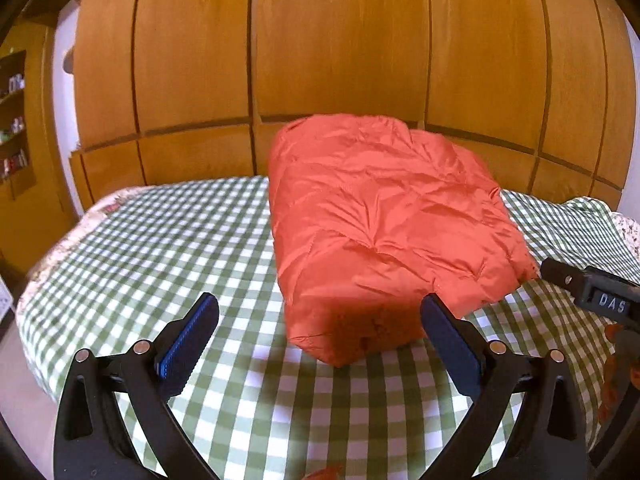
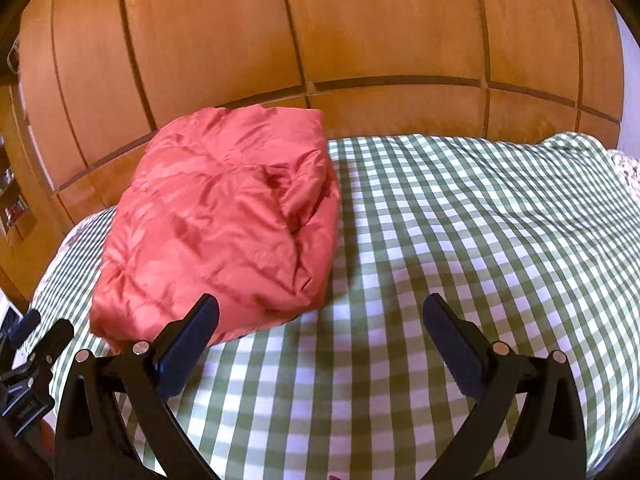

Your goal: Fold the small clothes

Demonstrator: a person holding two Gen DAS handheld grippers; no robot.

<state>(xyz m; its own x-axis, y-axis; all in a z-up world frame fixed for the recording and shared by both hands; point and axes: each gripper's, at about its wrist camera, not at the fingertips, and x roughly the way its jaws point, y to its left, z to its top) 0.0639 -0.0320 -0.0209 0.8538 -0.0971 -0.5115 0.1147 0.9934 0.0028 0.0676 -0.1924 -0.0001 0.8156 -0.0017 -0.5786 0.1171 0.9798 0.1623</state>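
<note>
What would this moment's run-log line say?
left claw: open, empty | right claw: open, empty | orange jacket: folded, on checked cloth | phase: hands off

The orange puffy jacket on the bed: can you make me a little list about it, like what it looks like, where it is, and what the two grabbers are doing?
jacket: orange, puffy, folded into a thick bundle
where: lying on the green and white checked bedcover
behind it: wooden wardrobe doors
left gripper: open, holding nothing, fingers on either side of the jacket's near end
right gripper: open, holding nothing, over the bedcover to the right of the jacket
touching the jacket: cannot tell
</note>
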